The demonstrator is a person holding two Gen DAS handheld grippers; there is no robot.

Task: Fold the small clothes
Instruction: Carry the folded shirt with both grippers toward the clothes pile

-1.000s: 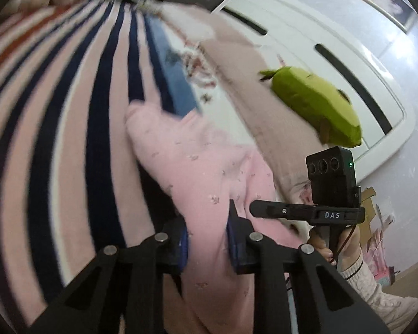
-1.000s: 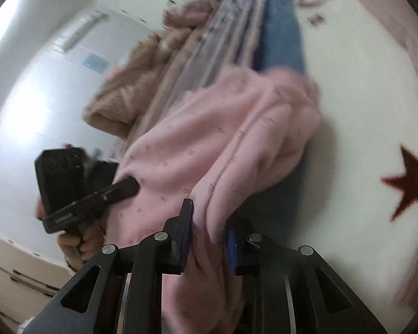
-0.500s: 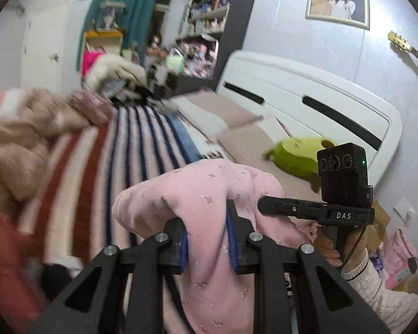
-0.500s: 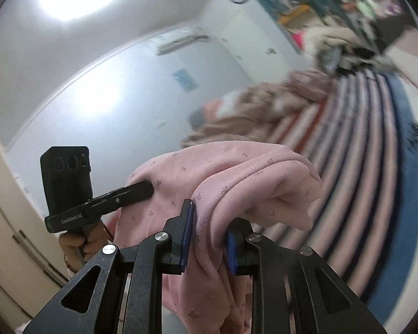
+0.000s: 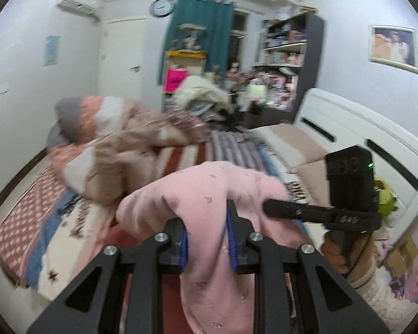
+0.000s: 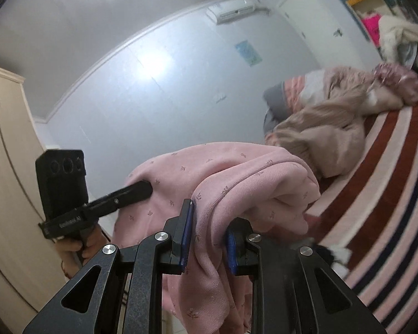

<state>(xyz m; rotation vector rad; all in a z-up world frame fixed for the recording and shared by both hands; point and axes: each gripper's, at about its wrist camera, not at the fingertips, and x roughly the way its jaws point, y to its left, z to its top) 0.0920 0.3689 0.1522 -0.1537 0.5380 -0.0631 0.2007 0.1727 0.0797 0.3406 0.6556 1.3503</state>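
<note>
A pink garment with a small floral print [image 5: 209, 194] hangs between my two grippers, lifted above the bed. My left gripper [image 5: 207, 236] is shut on one part of it; the cloth drapes over and down between the fingers. My right gripper [image 6: 209, 236] is shut on another part of the same garment [image 6: 237, 172]. In the left wrist view the right gripper's body [image 5: 348, 194] is at the right, its tip against the cloth. In the right wrist view the left gripper's body [image 6: 67, 192] is at the left.
The bed has a striped blanket [image 6: 390, 194] and a heap of beige and pink bedding [image 5: 131, 144]. A white headboard [image 5: 376, 144] and green plush toy [image 5: 384, 200] are at the right. Shelves [image 5: 287, 55] and a clothes pile [image 5: 203, 94] stand beyond. A wardrobe [image 6: 8, 181] is at the left.
Both grippers have risen and tilted up with the pink garment, lifting it off the bed. The views now look across the room instead of down at the blanket.
</note>
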